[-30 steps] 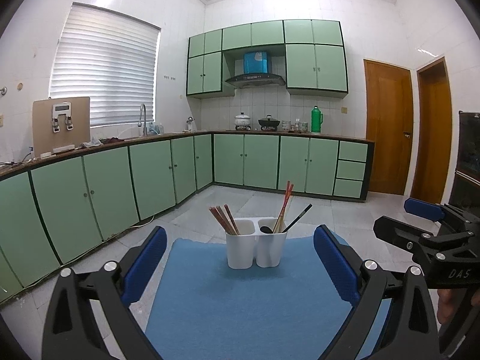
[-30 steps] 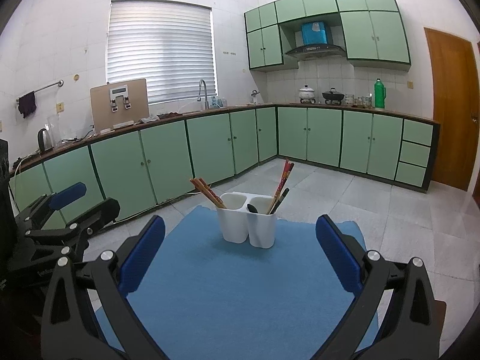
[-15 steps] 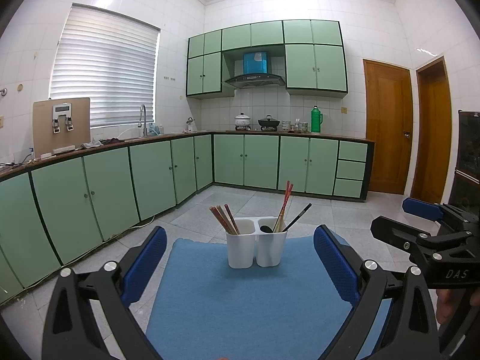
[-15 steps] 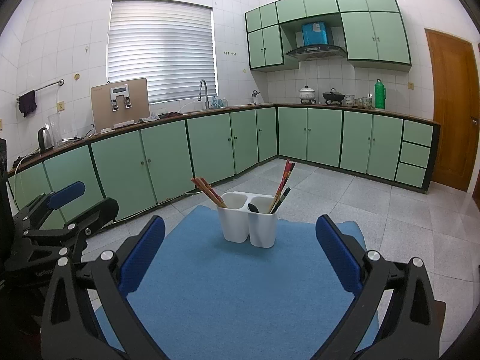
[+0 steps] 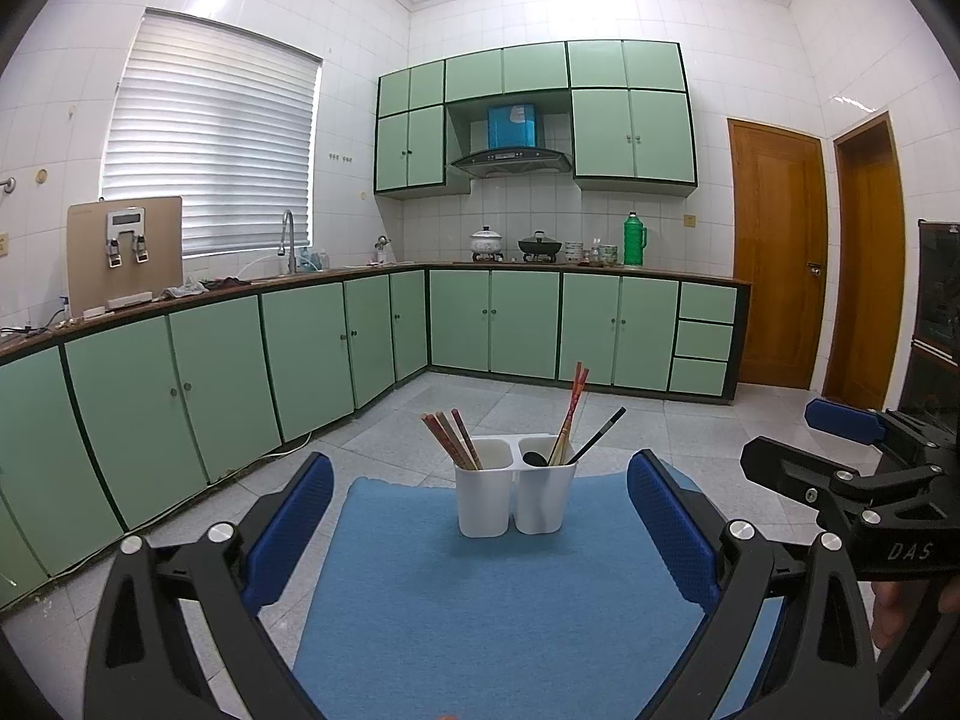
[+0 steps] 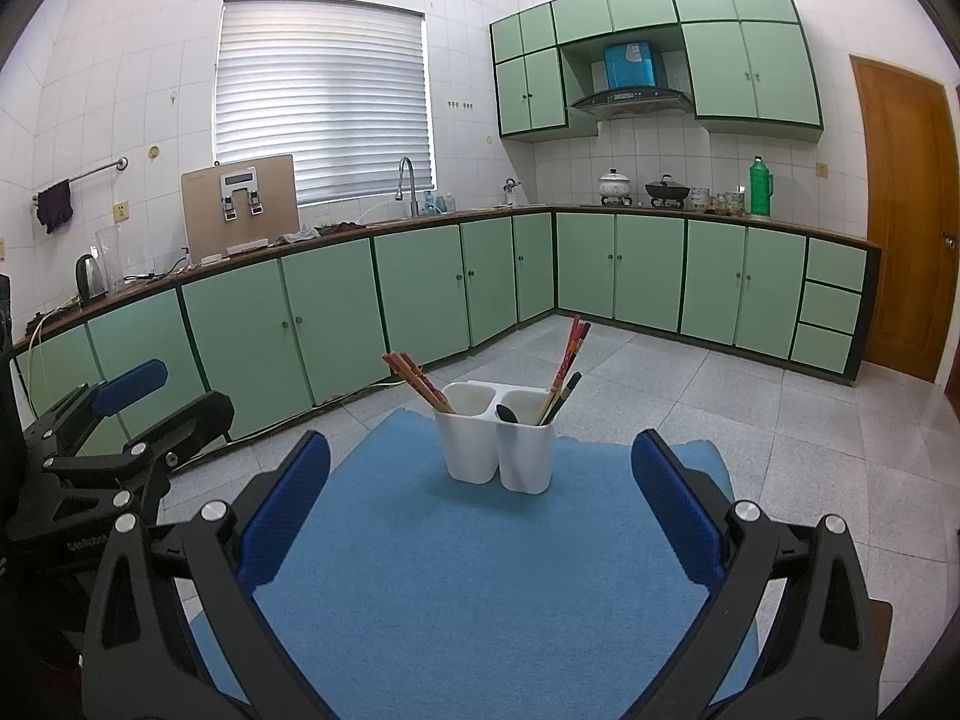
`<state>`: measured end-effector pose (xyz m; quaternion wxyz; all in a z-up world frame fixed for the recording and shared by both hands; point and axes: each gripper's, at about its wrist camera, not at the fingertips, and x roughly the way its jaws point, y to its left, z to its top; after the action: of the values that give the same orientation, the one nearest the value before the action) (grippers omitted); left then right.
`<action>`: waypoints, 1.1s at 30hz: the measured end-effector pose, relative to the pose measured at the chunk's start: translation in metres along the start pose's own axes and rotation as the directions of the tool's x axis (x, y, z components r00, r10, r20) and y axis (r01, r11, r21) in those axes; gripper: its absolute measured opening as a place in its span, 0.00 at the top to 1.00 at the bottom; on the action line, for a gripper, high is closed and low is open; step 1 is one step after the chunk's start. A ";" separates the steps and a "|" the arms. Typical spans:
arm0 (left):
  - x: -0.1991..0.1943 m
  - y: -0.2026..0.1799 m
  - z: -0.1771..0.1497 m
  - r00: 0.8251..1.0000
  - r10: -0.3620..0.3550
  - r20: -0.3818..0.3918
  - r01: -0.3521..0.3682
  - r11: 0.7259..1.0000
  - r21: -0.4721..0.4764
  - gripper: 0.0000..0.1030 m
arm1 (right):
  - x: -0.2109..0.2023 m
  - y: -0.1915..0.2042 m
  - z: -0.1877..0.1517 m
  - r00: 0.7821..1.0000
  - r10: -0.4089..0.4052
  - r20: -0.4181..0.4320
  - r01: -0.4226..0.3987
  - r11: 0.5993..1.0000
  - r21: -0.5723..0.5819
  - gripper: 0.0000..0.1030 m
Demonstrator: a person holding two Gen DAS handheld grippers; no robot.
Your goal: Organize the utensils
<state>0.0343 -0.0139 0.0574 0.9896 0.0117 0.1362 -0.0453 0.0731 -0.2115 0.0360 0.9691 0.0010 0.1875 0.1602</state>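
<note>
Nothing has shifted: both grippers, left (image 5: 480,525) and right (image 6: 480,501), stay spread and empty (fingers released) before the white utensil holder (image 5: 516,495).

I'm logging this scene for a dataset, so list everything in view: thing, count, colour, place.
utensil holder: 1, white, two compartments, on the mat
brown chopsticks: a bundle, count unclear, left compartment
red-topped chopsticks: a few, right compartment
black utensil: 1, right compartment, leaning right
black spoon: 1, right compartment
mat: 1, blue, under the holder
cabinets: many, pale green, along the walls
thermos: 1, green, back counter
pots: 2, white and black, on the stove
blinds: 1, white, window
doors: 2, wooden, right wall
left gripper: black with blue pads, open, empty
right gripper: black with blue pads, open, empty
</note>
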 end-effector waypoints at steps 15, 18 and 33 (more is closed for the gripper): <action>-0.001 0.002 -0.001 1.000 0.003 0.000 -0.003 1.000 0.001 0.07 | 0.001 0.000 -0.001 1.000 -0.001 -0.003 0.001 1.000 -0.002 0.05; -0.001 0.003 -0.001 1.000 0.004 -0.002 -0.004 1.000 0.003 0.07 | 0.002 0.000 -0.004 1.000 -0.002 -0.004 0.002 1.000 -0.002 0.05; -0.001 0.004 -0.002 1.000 0.002 -0.008 -0.002 1.000 0.000 0.07 | 0.004 -0.001 -0.005 1.000 -0.002 -0.009 0.002 1.000 -0.001 0.05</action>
<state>0.0327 -0.0097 0.0555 0.9891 0.0120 0.1400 -0.0444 0.0750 -0.2113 0.0300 0.9684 -0.0004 0.1918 0.1596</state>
